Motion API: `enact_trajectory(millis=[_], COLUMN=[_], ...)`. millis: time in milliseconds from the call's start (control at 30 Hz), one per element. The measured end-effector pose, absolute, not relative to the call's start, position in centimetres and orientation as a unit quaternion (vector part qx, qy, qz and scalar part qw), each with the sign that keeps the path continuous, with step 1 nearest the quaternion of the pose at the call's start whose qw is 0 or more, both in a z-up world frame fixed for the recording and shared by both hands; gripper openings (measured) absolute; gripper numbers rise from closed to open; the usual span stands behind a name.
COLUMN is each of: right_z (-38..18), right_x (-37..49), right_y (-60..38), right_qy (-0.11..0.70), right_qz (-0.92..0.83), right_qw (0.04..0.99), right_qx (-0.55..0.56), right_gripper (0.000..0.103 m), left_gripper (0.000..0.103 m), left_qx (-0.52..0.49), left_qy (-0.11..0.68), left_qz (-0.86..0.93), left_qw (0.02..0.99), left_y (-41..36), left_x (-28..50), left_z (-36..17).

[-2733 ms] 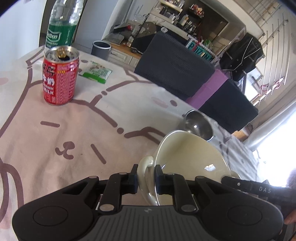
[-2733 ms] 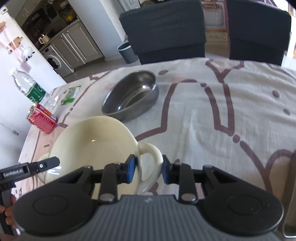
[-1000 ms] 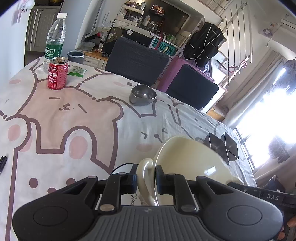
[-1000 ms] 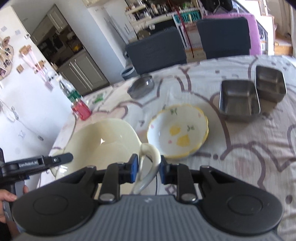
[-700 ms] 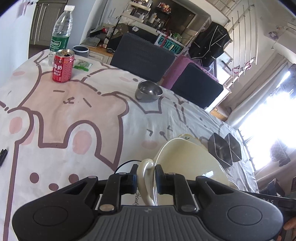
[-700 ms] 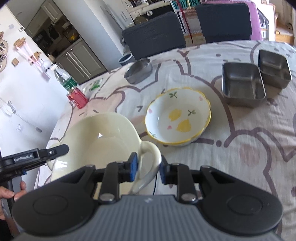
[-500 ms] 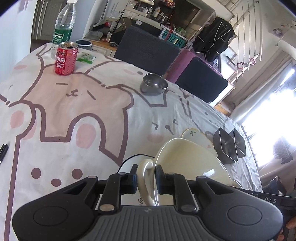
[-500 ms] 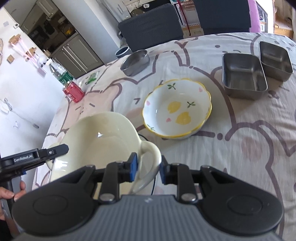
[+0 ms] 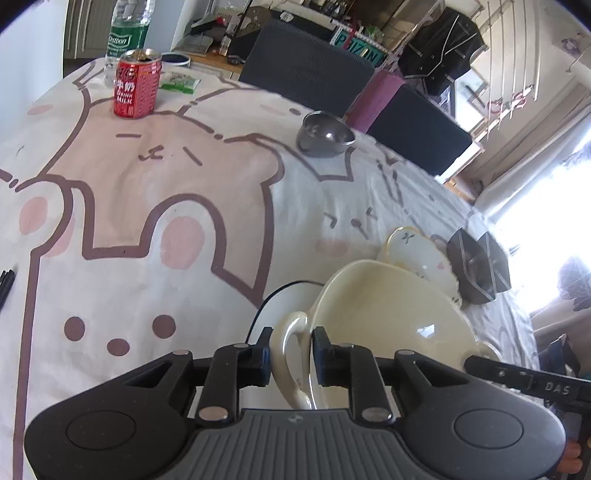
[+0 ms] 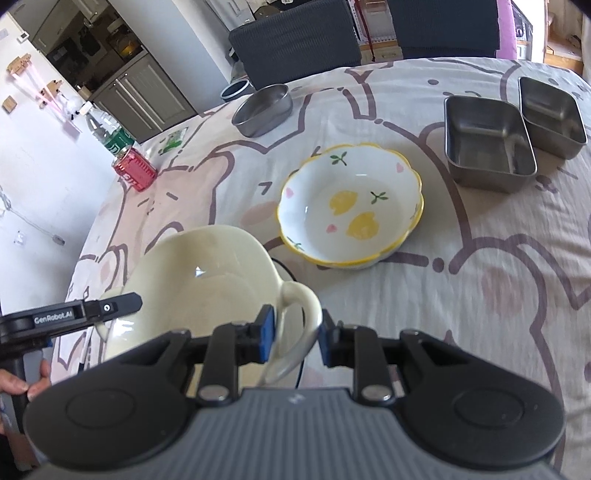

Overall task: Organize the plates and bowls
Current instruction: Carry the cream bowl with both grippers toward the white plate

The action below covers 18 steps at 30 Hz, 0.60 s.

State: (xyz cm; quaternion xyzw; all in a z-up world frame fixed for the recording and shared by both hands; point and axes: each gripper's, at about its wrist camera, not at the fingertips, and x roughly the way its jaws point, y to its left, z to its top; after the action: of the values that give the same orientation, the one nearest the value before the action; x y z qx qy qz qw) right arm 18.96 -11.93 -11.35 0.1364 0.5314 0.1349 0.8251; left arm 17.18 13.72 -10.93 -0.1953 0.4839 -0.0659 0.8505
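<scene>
A cream two-handled bowl (image 9: pixel 391 317) is held above the table between both grippers. My left gripper (image 9: pixel 291 354) is shut on one handle of the bowl. My right gripper (image 10: pixel 295 332) is shut on the other handle, and the bowl (image 10: pixel 207 273) sits left of it in the right wrist view. A flowered bowl with a yellow rim (image 10: pixel 351 203) rests on the cloth just beyond; it also shows in the left wrist view (image 9: pixel 421 258). A round steel bowl (image 9: pixel 325 134) stands farther back, seen also in the right wrist view (image 10: pixel 264 109).
Two square steel containers (image 10: pixel 487 147) (image 10: pixel 552 114) stand at the right, also in the left wrist view (image 9: pixel 476 269). A red can (image 9: pixel 136 88), a water bottle (image 9: pixel 123 33) and a green packet (image 9: pixel 179 81) are at the far left. Dark chairs (image 9: pixel 306 66) line the far edge.
Both grippers have carried the cream bowl lower and nearer the flowered bowl; the table and its objects look larger and closer than before. Both grips on the handles are unchanged.
</scene>
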Motion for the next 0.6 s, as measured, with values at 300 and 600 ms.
enact_trajectory(millis=[300,600], right_z=[-11.8,-12.3], right_x=[19.5,19.9], right_y=[-10.9,-10.0], right_qy=[0.54,0.546], right_qz=[0.142,0.148], right_qw=[0.821,0.818], right_qx=[0.121,0.109], right_gripper=[0.029,0.028], left_gripper=[0.028,0.032], left_qx=[-0.196,-0.18], left_qy=[0.514,0.53], left_qz=[-0.053,-0.041], left_qw=[0.834,0.827], left_y=[14.3,14.3], left_x=[18.0,18.6], left_z=[-12.7,-13.7])
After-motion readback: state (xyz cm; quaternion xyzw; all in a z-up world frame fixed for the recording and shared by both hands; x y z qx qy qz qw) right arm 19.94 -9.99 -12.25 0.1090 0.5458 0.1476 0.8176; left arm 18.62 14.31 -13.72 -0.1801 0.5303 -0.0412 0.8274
